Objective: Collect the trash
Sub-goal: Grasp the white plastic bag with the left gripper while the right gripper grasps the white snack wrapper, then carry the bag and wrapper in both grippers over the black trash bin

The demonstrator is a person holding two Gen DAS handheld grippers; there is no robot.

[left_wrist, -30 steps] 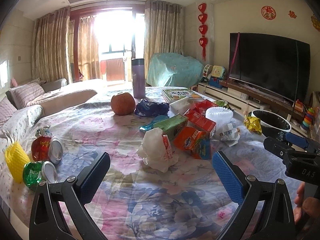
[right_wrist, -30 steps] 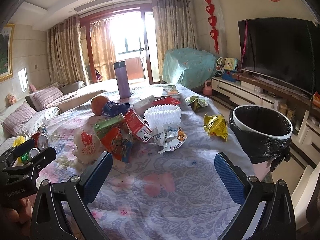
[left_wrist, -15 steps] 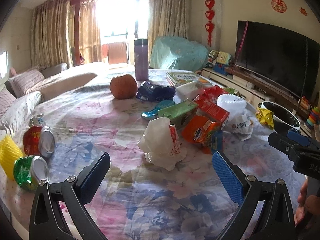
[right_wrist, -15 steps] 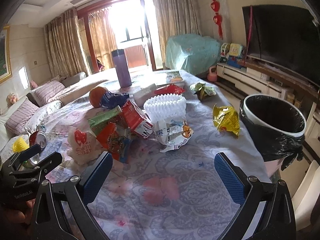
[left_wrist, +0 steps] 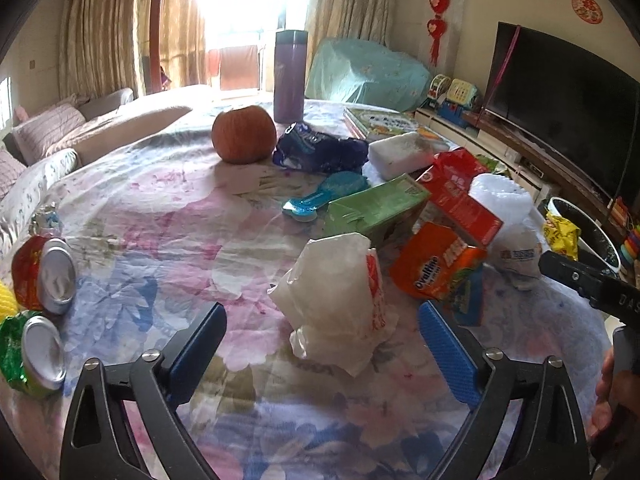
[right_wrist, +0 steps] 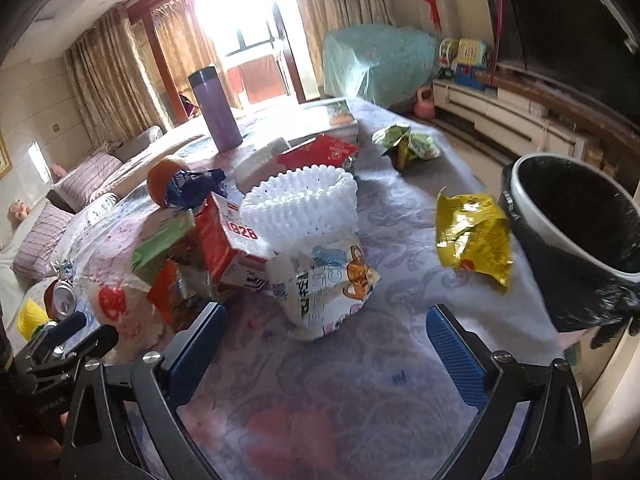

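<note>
a: on the floral tablecloth point(left_wrist: 168, 216), far left: item one?
b: two crushed cans, red can point(left_wrist: 42, 276) and green can point(left_wrist: 30, 354), lying on their sides near the edge, one just beside the other.
a: next along?
b: left gripper point(left_wrist: 322, 340), jaws wide and closing, pads touching nothing. a crumpled white plastic bag point(left_wrist: 340, 300) with red print sits on the cloth between the fingers, a little ahead of them.
a: behind the bag?
b: orange fruit point(left_wrist: 244, 134), purple flask point(left_wrist: 290, 76) upright, dark blue wrapper point(left_wrist: 320, 150), teal wrapper point(left_wrist: 324, 196), green carton point(left_wrist: 376, 208) on its side.
a: further right?
b: orange ovaltine pack point(left_wrist: 438, 270) touching the green carton's end, red carton point(left_wrist: 460, 196) leaning over it, white foam net point(right_wrist: 304, 208) behind.
a: right-hand camera, centre?
b: right gripper point(right_wrist: 326, 340), jaws spread wide, nothing between the pads. a crumpled cartoon-print wrapper point(right_wrist: 324, 280) lies just ahead of it, against the foam net.
a: and to the right of that?
b: yellow foil wrapper point(right_wrist: 472, 232) near the table's edge; green snack bag point(right_wrist: 408, 144) further back.
a: last entry?
b: bin point(right_wrist: 532, 224) with black liner, standing just off the table's right edge, beside the yellow foil.
</note>
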